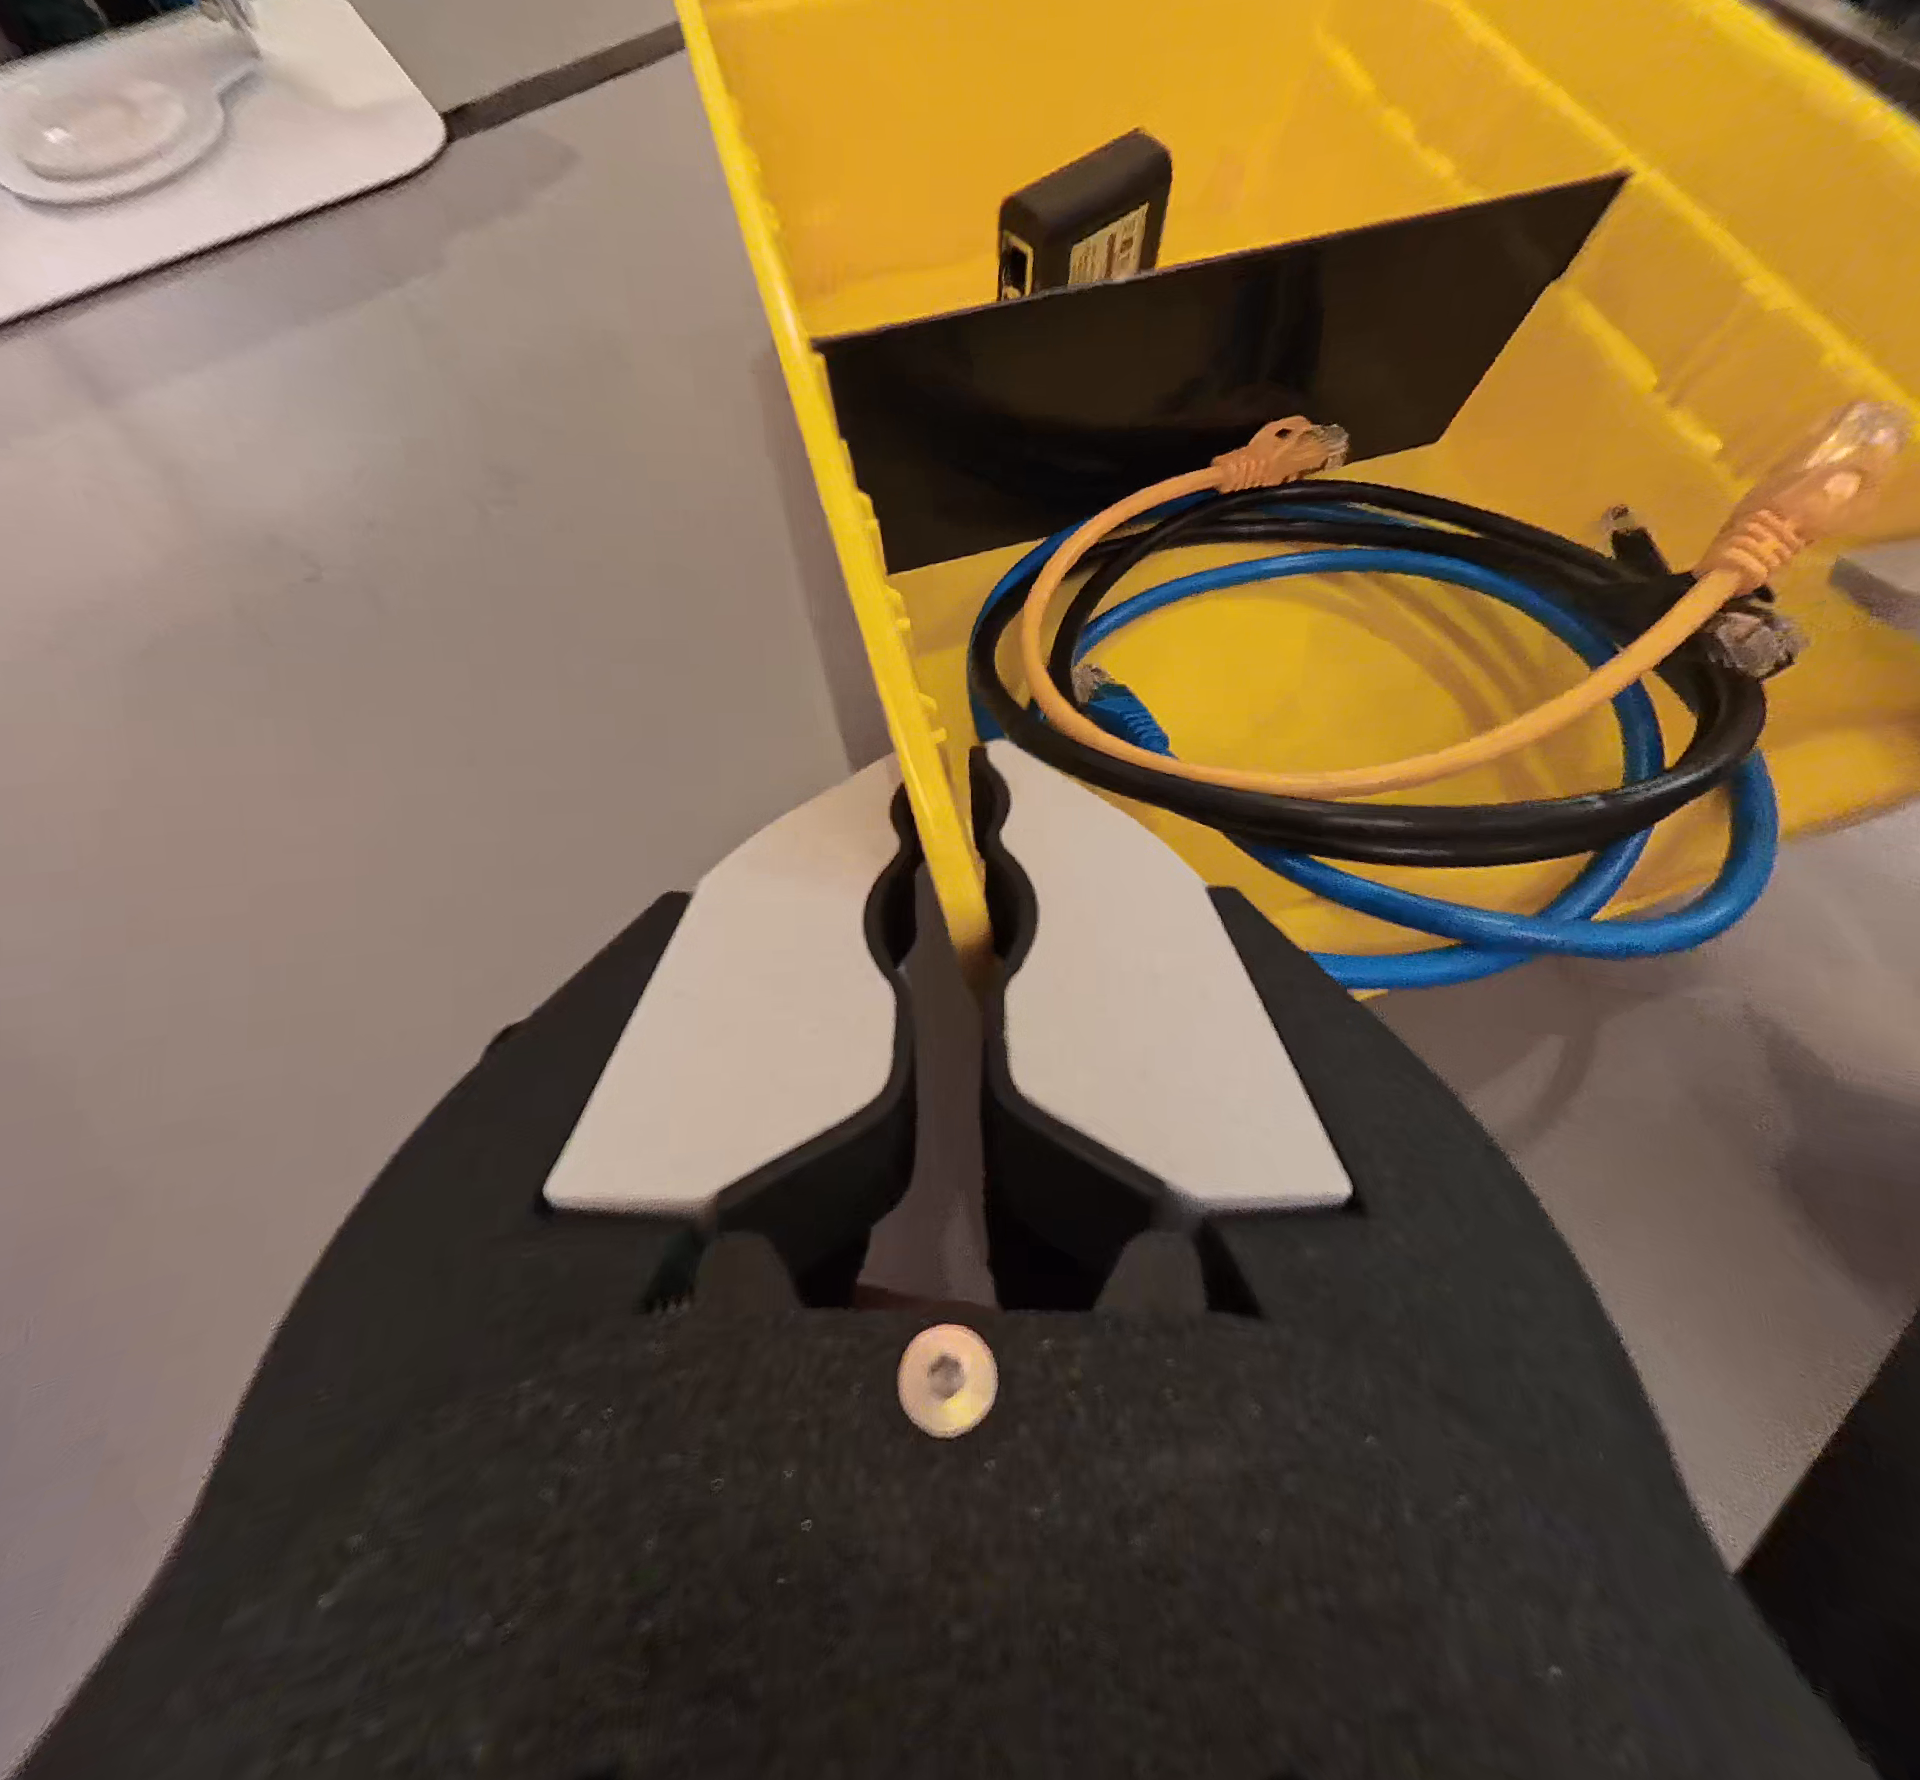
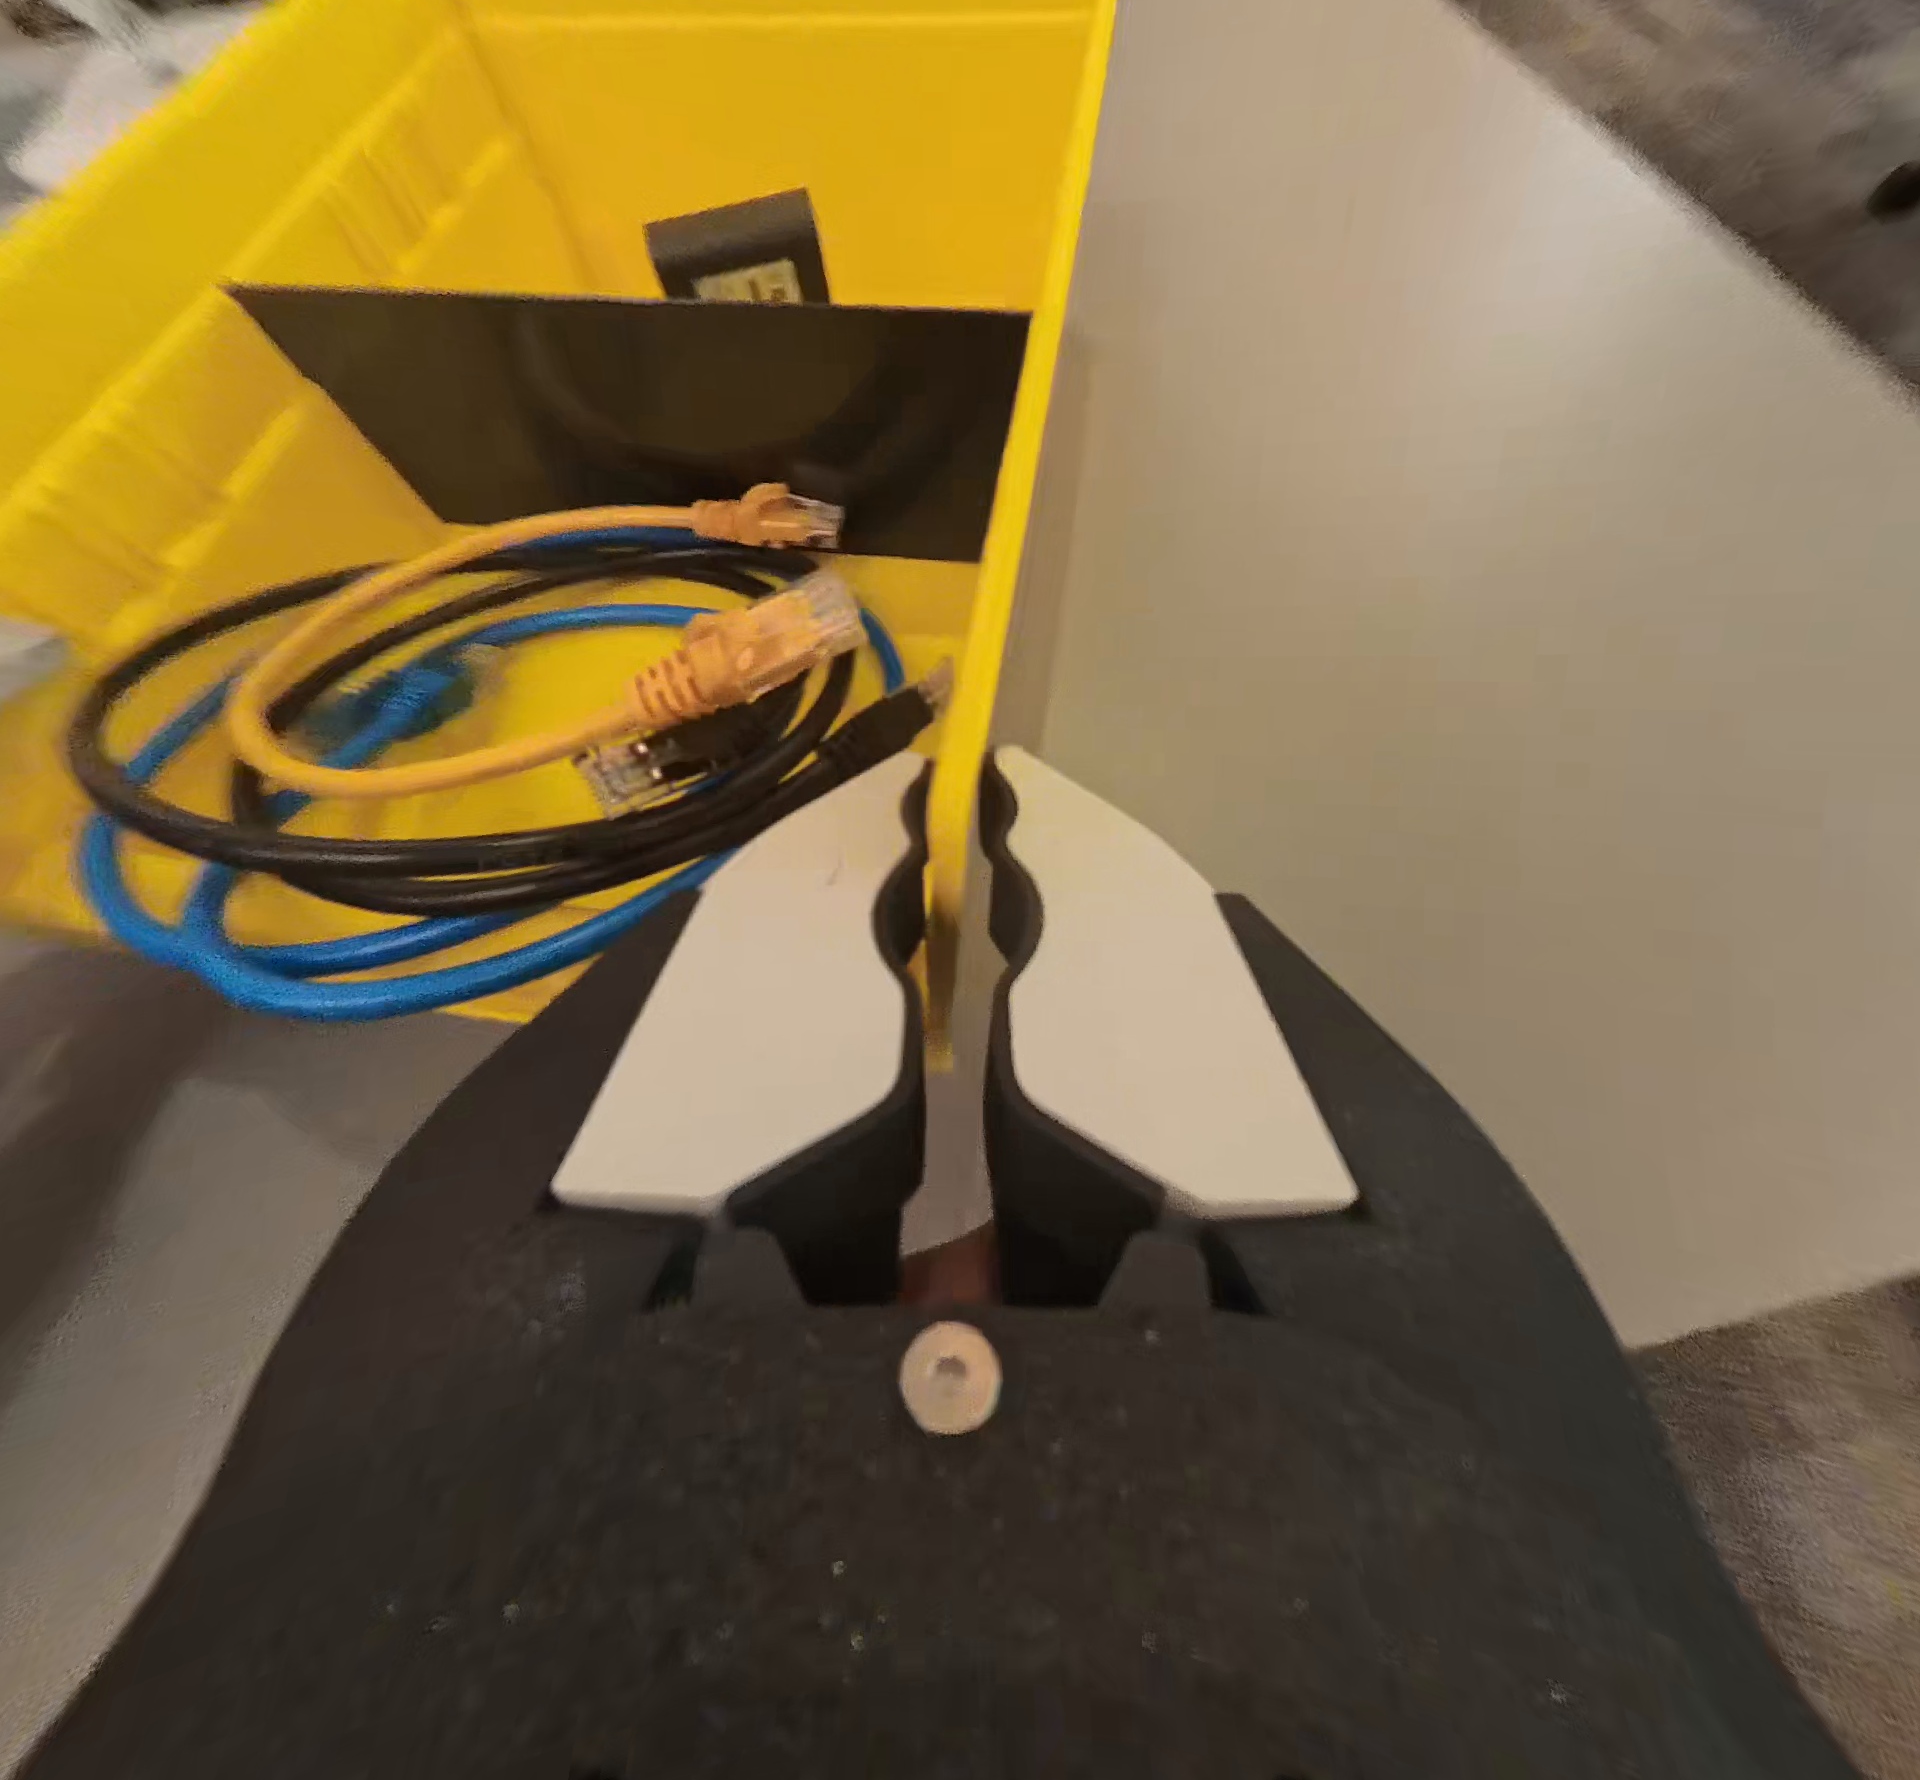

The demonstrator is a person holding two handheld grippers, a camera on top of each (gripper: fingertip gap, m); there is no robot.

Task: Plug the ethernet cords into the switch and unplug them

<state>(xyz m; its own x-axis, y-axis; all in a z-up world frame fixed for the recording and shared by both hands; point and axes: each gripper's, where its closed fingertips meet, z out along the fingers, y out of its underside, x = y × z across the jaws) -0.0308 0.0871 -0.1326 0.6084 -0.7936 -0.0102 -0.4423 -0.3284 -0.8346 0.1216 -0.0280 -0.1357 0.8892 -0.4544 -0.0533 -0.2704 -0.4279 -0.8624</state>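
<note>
A yellow bin stands on a grey table. A small black switch leans upright behind a black divider. In front of the divider lie coiled orange, black and blue ethernet cords, all unplugged. My left gripper is shut on the bin's left wall near its front corner. My right gripper is shut on the bin's right wall. The right wrist view also shows the switch, the divider and the orange, black and blue cords.
A white flat stand base with a clear dish on it sits at the back left of the table. The blue cord hangs over the bin's low front edge. The table's right edge runs near the bin, with carpet beyond. About 20 cm separates my left fingertips from my right.
</note>
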